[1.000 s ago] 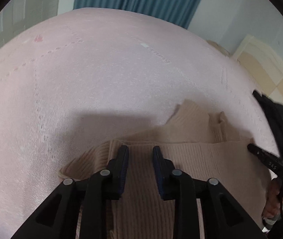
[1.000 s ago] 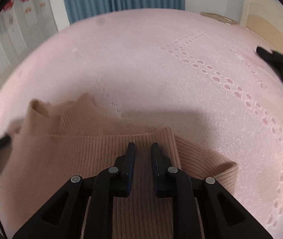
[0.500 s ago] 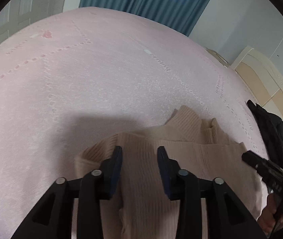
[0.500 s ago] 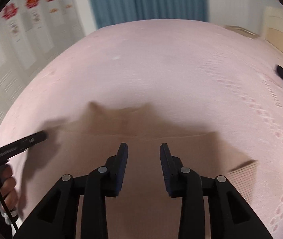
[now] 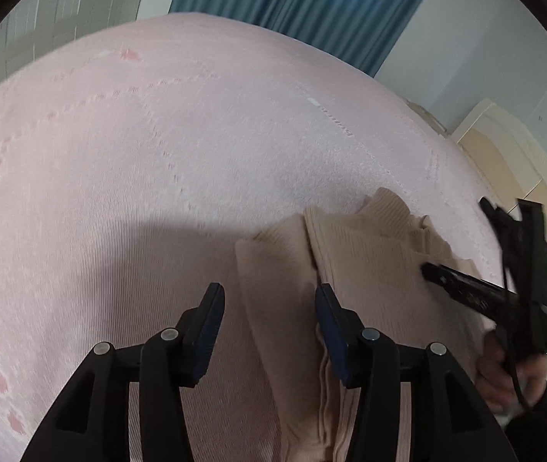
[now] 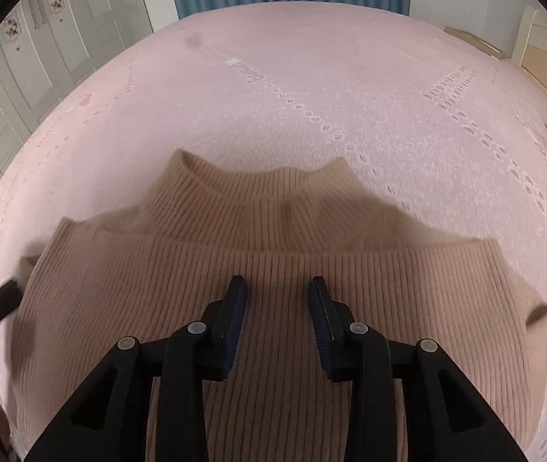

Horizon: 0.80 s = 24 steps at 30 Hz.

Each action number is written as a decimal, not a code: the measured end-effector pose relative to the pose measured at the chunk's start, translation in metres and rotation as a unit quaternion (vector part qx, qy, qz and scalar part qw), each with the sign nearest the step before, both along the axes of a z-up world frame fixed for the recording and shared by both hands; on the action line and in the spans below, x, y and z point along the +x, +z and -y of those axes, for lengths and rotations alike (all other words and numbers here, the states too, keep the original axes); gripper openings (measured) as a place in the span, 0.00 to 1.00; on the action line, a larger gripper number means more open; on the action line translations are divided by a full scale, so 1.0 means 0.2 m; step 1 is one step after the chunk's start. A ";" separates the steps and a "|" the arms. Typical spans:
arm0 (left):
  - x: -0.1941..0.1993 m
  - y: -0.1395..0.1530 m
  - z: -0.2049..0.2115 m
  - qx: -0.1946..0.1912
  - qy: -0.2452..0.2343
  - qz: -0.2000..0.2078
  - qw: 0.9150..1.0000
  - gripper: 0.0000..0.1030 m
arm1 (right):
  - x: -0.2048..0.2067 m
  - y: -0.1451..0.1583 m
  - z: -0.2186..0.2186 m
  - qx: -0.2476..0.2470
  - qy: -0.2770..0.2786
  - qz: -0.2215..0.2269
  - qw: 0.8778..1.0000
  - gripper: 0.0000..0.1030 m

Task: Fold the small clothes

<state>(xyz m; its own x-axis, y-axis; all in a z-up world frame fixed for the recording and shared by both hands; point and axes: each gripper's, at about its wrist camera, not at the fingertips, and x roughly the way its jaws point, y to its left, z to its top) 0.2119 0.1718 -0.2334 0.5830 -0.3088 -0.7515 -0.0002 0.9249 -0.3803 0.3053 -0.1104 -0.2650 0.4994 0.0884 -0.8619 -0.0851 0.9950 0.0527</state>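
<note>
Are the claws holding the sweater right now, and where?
No, nothing is held. The left claw and the right claw are both open, over the tan sweater on the pink bedspread.

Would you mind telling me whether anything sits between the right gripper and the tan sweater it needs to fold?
Nothing visible does. The right gripper hangs directly over the ribbed sweater, jaws open, with only bare knit beneath them. The left gripper is off at the sweater's left edge, and the black garment lies apart on the bedspread.
</note>
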 end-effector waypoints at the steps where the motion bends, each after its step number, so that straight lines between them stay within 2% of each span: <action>1: -0.02 -0.01 -0.01 -0.014 0.000 -0.004 1.000 0.45 | 0.01 0.01 -0.01 0.001 -0.001 -0.004 1.000 0.33; 6: -0.11 -0.01 -0.02 -0.047 -0.008 -0.017 0.999 0.45 | -0.05 0.05 -0.01 -0.001 -0.002 -0.025 1.000 0.33; 8: -0.16 -0.01 0.00 -0.051 -0.013 -0.022 0.998 0.45 | -0.16 0.08 -0.01 -0.003 0.007 -0.027 1.000 0.32; 10: -0.20 -0.01 0.00 -0.057 -0.014 -0.026 0.998 0.45 | -0.29 0.13 -0.02 -0.014 0.019 -0.010 1.000 0.32; 12: -0.25 -0.01 -0.01 -0.066 -0.014 -0.029 0.997 0.45 | -0.39 0.15 -0.03 -0.005 0.031 -0.017 0.999 0.32; 14: -0.30 -0.01 -0.02 -0.079 -0.012 -0.031 0.996 0.45 | -0.49 0.15 -0.04 -0.001 0.037 -0.024 0.999 0.33; 17: -0.35 -0.01 -0.04 -0.097 -0.010 -0.033 0.995 0.47 | -0.64 0.14 -0.06 -0.031 0.044 -0.010 0.999 0.32; 19: -0.39 -0.02 -0.05 -0.106 -0.013 -0.036 0.994 0.48 | -0.71 0.15 -0.05 -0.031 0.045 -0.006 0.998 0.33; 24: -0.42 -0.03 -0.01 -0.110 -0.032 -0.040 0.993 0.49 | -0.85 0.09 -0.05 -0.017 0.055 -0.042 0.997 0.33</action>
<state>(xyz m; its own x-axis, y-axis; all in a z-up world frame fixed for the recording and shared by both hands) 0.1273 0.1731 -0.2397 0.4975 -0.5058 -0.7048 0.0171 0.8180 -0.5749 0.1347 -0.1001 -0.2471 0.4132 0.1093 -0.9041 -0.1913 0.9810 0.0312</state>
